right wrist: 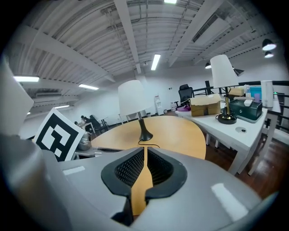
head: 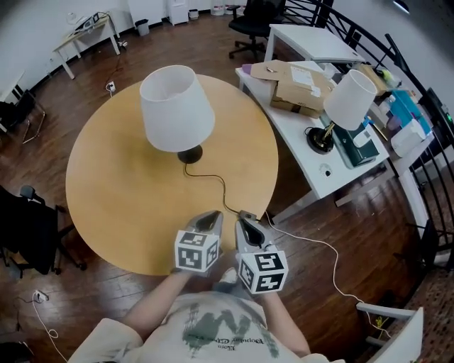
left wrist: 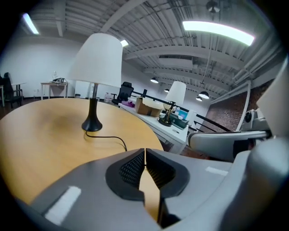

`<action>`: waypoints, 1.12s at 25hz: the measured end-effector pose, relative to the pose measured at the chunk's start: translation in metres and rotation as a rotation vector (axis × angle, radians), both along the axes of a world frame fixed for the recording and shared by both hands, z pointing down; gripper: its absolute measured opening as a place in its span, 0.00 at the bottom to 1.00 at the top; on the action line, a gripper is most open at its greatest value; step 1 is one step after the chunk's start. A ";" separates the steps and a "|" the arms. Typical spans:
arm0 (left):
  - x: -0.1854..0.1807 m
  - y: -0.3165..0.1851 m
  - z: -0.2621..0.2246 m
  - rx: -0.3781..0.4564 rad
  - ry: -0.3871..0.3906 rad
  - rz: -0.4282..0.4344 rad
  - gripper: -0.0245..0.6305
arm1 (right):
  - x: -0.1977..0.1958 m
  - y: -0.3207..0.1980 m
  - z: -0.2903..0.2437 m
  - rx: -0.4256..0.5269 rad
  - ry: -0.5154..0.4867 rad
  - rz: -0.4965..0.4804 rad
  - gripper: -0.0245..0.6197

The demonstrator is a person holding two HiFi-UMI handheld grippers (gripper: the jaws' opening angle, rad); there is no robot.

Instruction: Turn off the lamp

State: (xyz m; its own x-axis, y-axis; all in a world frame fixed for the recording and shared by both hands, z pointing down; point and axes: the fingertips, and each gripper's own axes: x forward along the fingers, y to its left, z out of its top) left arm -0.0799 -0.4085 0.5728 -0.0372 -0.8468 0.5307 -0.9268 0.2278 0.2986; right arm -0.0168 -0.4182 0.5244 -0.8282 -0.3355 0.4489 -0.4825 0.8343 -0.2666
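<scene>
The lamp [head: 176,106] with a white shade and a black base [head: 190,154] stands on the round wooden table [head: 106,184]. Its black cord [head: 221,186] runs from the base toward the near table edge. Both grippers hang side by side over that near edge, well short of the lamp. My left gripper [head: 211,217] is shut, its tips meeting with nothing between them [left wrist: 145,151]. My right gripper [head: 246,218] is shut and empty too [right wrist: 145,150]. Both gripper views look across the table at the lamp [left wrist: 97,58] [right wrist: 131,99]. I cannot tell whether it is lit.
A white desk [head: 333,177] at the right carries a second white-shaded lamp [head: 350,99], a cardboard box [head: 301,88] and small items. A white cable [head: 319,248] lies on the wood floor. A dark chair [head: 28,230] stands at the left, an office chair [head: 252,21] at the back.
</scene>
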 end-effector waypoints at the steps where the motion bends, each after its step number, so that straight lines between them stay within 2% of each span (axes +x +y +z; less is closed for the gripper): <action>1: -0.001 0.007 -0.007 0.016 -0.003 -0.002 0.05 | -0.003 0.007 -0.004 0.009 -0.006 -0.003 0.07; 7: -0.011 0.056 -0.045 0.093 -0.007 -0.005 0.04 | -0.021 0.051 -0.027 0.059 -0.038 0.010 0.04; 13: -0.023 0.110 -0.077 0.153 -0.047 0.008 0.04 | -0.038 0.103 -0.051 0.121 -0.058 0.022 0.04; 28: -0.050 0.224 -0.116 0.252 -0.082 -0.021 0.04 | -0.057 0.210 -0.076 0.210 -0.084 0.063 0.04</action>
State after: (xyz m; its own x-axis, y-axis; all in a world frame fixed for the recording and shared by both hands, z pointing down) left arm -0.1302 -0.1846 0.4566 -0.0901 -0.9505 0.2972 -0.9461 0.1749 0.2727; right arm -0.0740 -0.2086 0.4484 -0.8340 -0.4666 0.2945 -0.5189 0.8447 -0.1313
